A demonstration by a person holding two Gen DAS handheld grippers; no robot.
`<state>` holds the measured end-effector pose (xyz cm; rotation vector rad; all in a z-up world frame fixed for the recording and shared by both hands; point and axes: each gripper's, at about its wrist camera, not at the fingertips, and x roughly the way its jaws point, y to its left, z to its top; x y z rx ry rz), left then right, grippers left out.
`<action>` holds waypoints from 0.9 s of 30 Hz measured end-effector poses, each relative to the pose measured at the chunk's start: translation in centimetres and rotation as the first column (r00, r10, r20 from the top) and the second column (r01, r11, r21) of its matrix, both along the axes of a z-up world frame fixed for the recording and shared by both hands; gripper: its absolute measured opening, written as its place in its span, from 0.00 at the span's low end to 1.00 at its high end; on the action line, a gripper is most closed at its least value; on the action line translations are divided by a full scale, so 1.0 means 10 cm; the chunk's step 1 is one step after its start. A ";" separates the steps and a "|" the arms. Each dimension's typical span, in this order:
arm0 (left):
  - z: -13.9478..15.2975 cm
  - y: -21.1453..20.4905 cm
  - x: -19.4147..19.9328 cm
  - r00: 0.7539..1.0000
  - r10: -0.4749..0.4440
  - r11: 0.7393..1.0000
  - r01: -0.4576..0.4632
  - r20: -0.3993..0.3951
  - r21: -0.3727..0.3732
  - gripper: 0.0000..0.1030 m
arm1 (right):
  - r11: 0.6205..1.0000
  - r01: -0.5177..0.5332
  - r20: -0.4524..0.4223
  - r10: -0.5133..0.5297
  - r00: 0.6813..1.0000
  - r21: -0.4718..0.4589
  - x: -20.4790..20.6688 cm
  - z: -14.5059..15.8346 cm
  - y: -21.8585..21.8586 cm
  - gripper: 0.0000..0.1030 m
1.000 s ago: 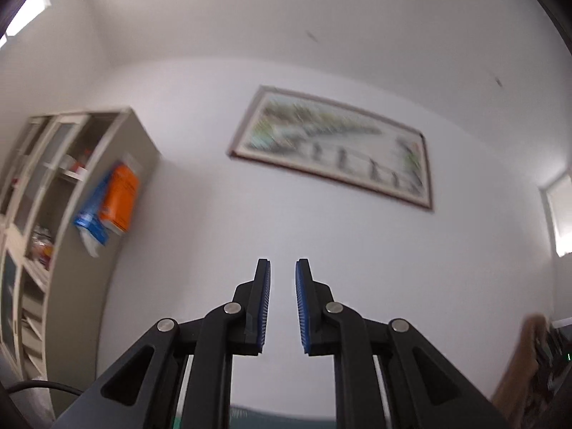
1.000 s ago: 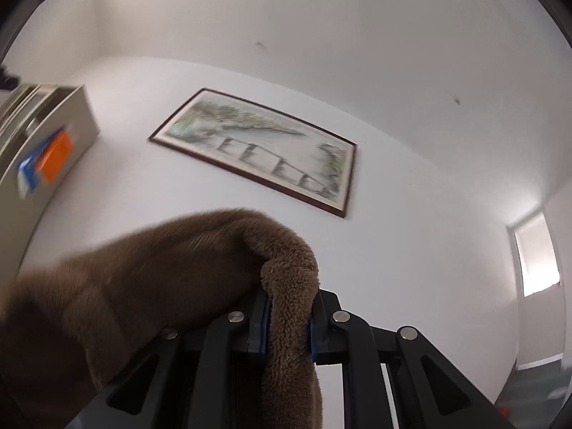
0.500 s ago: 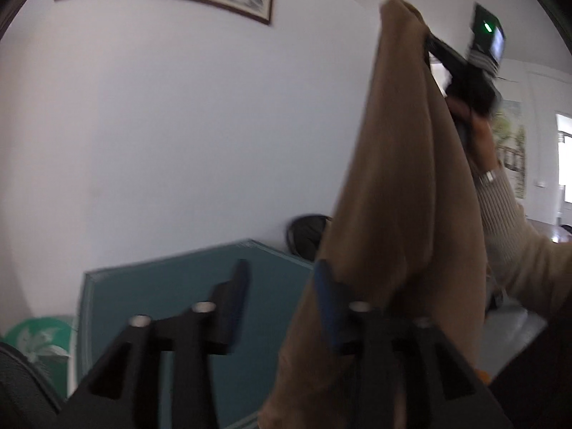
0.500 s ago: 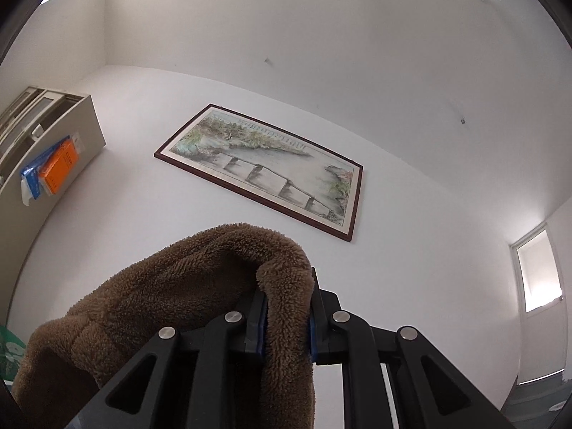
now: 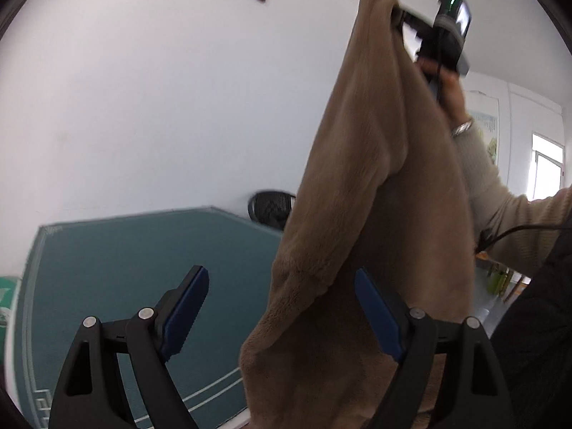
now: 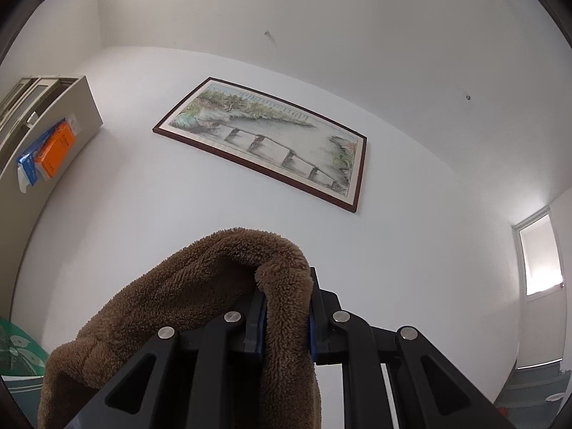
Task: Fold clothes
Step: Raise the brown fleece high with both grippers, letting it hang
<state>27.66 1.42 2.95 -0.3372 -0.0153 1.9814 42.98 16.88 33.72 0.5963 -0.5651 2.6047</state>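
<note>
A brown fleece garment (image 5: 386, 186) hangs full length above the teal table (image 5: 118, 268). My right gripper (image 6: 286, 286) is shut on its top fold, held high and pointing up at the wall; the left wrist view shows that right gripper (image 5: 400, 18) at the upper right, in a person's hand. My left gripper (image 5: 282, 311) is low beside the garment's lower part, and its jaws are opening wide. The cloth's lower left edge hangs between the fingers, close to the right pad (image 5: 375, 314). Neither pad presses on it.
A person's beige sleeve (image 5: 500, 196) reaches in from the right. A black chair back (image 5: 271, 207) stands behind the table by the white wall. A framed painting (image 6: 271, 143), a beige cabinet (image 6: 50, 114) and a window (image 6: 540, 254) are around the room.
My left gripper swung down from facing the wall to the table and the hanging garment, and its jaws went from shut to wide apart. The right gripper kept its hold, drifting slightly.
</note>
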 end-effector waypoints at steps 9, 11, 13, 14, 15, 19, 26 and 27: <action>-0.19 0.67 -0.41 0.976 -0.075 0.997 0.073 0.205 0.014 0.14 | 1.000 0.014 0.010 -0.014 1.000 -0.015 -0.03 -0.10 0.09 0.16; -0.17 0.65 -0.45 0.974 -0.029 0.999 0.022 0.223 0.031 0.12 | 0.999 0.029 0.019 -0.029 0.999 -0.032 -0.03 -0.15 0.17 0.16; -0.09 0.50 -0.47 0.972 0.037 0.996 -0.053 0.232 0.067 0.12 | 0.997 0.044 0.030 -0.042 0.999 -0.056 -0.03 -0.21 0.27 0.16; 0.01 0.37 -0.47 0.970 0.079 0.990 -0.104 0.230 0.097 0.12 | 0.996 0.053 0.039 -0.050 0.998 -0.071 -0.02 -0.25 0.34 0.16; 0.11 0.23 -0.47 0.966 0.122 0.980 -0.154 0.229 0.128 0.12 | 0.994 0.060 0.051 -0.056 0.997 -0.088 -0.02 -0.29 0.41 0.16; 0.65 -0.38 -0.27 0.932 0.314 0.898 -0.353 0.178 0.263 0.12 | 0.989 0.052 0.132 -0.034 0.991 -0.138 -0.04 -0.47 0.69 0.16; 1.76 -0.99 0.51 0.847 0.532 0.755 -0.469 -0.011 0.458 0.11 | 0.991 -0.058 0.378 0.098 0.921 -0.117 -0.16 -0.96 0.75 0.16; 1.91 -1.01 0.62 0.833 0.552 0.744 -0.469 -0.042 0.476 0.11 | 0.993 -0.071 0.403 0.103 0.909 -0.093 -0.16 -1.02 0.69 0.16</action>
